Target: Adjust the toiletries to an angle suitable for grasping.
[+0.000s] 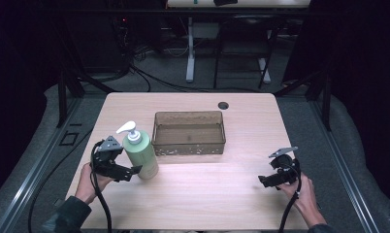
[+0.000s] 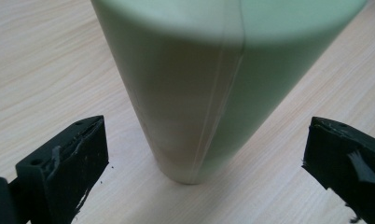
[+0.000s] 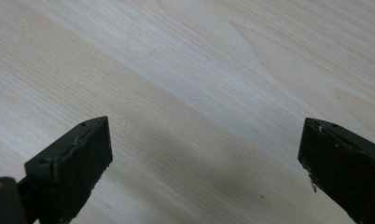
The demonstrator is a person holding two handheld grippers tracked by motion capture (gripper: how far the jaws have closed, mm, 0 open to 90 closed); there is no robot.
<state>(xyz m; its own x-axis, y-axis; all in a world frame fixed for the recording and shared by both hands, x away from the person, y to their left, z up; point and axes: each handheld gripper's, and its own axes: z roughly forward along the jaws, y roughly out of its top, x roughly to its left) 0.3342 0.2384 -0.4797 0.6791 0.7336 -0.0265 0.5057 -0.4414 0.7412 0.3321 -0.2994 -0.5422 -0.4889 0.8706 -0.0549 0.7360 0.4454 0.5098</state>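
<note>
A pale green pump bottle (image 1: 141,153) with a white pump head stands upright on the wooden table (image 1: 222,194), left of centre. My left gripper (image 1: 135,171) is open right beside its lower body. In the left gripper view the bottle (image 2: 209,93) stands just beyond the two black jaws, which are spread wide and clear of it; the gripper's midpoint (image 2: 204,158) lies near the bottle's base. My right gripper (image 1: 262,181) is held low over the table at the right, open, with bare wood between its jaws (image 3: 204,158).
A brown see-through rectangular bin (image 1: 189,132) sits at the table's middle, just right of the bottle. A round cable hole (image 1: 223,105) lies near the far edge. Beyond the table are desk legs and cables on the floor.
</note>
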